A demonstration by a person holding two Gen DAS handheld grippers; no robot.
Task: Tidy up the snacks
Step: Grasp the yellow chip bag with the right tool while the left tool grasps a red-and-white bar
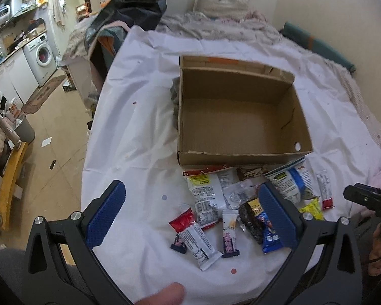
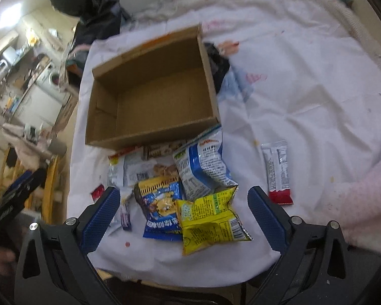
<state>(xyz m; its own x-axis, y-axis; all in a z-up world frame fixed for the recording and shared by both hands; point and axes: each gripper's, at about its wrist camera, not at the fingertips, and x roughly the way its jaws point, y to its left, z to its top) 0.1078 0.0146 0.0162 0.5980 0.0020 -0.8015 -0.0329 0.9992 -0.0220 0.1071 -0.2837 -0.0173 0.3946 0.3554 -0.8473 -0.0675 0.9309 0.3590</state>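
Both your grippers, left gripper (image 1: 191, 214) and right gripper (image 2: 184, 217), have their fingers spread wide with nothing in them. The snack packets (image 2: 188, 183) sit piled on the white sheet (image 2: 304, 89) at 6 o'clock of the cardboard box (image 2: 149, 96), touching its near wall.

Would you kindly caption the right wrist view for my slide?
Open right gripper hovers over a yellow snack bag before an empty cardboard box.
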